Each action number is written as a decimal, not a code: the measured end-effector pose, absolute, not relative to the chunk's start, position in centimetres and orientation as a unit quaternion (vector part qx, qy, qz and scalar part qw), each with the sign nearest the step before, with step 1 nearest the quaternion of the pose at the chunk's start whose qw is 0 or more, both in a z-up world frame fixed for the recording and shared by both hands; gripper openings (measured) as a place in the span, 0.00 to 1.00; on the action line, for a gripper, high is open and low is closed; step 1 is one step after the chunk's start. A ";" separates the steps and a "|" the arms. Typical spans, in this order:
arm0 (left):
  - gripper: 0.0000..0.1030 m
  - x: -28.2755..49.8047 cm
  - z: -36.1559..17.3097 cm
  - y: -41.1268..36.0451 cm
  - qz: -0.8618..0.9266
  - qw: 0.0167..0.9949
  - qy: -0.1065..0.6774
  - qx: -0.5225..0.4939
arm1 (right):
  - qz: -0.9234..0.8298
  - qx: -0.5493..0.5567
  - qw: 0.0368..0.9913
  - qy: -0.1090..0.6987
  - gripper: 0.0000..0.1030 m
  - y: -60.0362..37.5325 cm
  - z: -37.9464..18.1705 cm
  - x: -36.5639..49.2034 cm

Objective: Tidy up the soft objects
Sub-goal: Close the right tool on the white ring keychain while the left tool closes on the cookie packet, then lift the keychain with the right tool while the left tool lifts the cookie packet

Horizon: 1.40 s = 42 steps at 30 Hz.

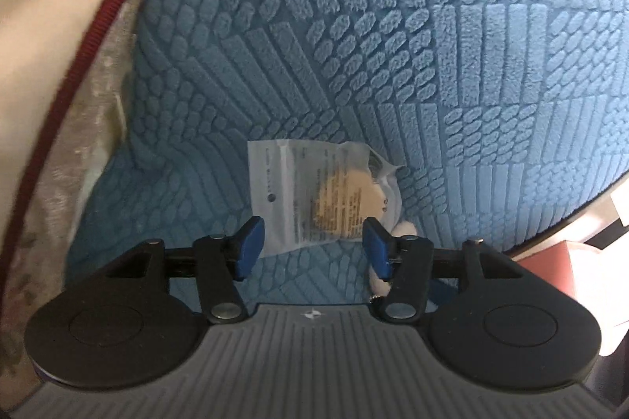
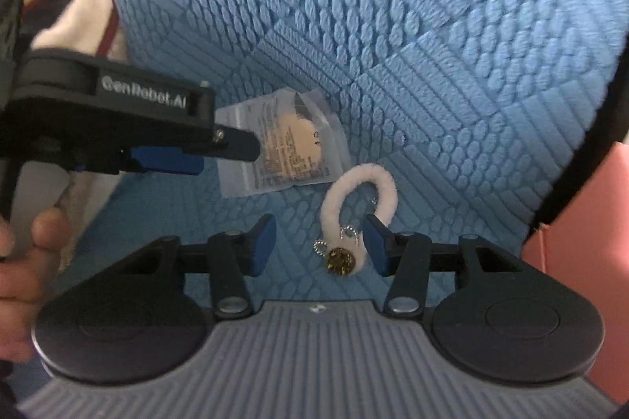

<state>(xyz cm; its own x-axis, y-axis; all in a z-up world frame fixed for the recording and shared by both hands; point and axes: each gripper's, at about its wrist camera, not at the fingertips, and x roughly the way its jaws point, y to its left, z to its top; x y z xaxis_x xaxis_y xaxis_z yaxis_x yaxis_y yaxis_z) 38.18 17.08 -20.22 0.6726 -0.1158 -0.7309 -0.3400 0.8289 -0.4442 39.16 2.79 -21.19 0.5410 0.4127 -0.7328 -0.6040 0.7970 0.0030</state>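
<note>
Meanwhile both tongs gape open over a plastic packet holding something tan.

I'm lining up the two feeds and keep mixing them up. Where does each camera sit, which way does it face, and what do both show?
Left wrist: behind the left gripper, looking down along its open jaws at a plastic packet on the blue blanket.
Right wrist: behind the right gripper, open around a white fluffy keychain; the left gripper and a hand show.
Shared: packet, blanket, keychain.
</note>
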 end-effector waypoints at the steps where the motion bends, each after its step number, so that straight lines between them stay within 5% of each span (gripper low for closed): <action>1: 0.67 38.4 -20.4 17.1 0.064 0.869 0.397 -0.288 | 0.291 -0.133 0.868 0.381 0.49 3.1 -21.6 39.4; 12: 0.83 41.1 -21.7 15.5 0.055 0.888 0.372 -0.265 | 0.260 -0.170 0.863 0.397 0.28 3.8 -23.6 40.7; 29: 0.83 45.5 -24.9 11.5 0.107 0.898 0.391 -0.174 | 0.251 -0.155 0.866 0.403 0.26 0.5 -21.3 40.8; 37: 0.38 47.4 -25.1 8.8 0.106 0.897 0.409 -0.131 | 0.248 -0.155 0.868 0.402 0.26 0.0 -21.3 41.4; 42: 0.19 47.9 -24.6 9.4 0.105 0.891 0.416 -0.150 | 0.244 -0.153 0.871 0.397 0.26 -1.4 -20.9 40.9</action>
<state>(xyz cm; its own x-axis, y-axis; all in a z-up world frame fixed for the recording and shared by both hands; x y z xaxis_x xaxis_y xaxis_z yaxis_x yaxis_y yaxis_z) 47.89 9.39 -24.65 0.6317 0.0627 -0.7727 -0.3126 0.9327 -0.1799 40.89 -1.41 -20.89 0.5649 0.3042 -0.7670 -0.5474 0.8337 -0.0725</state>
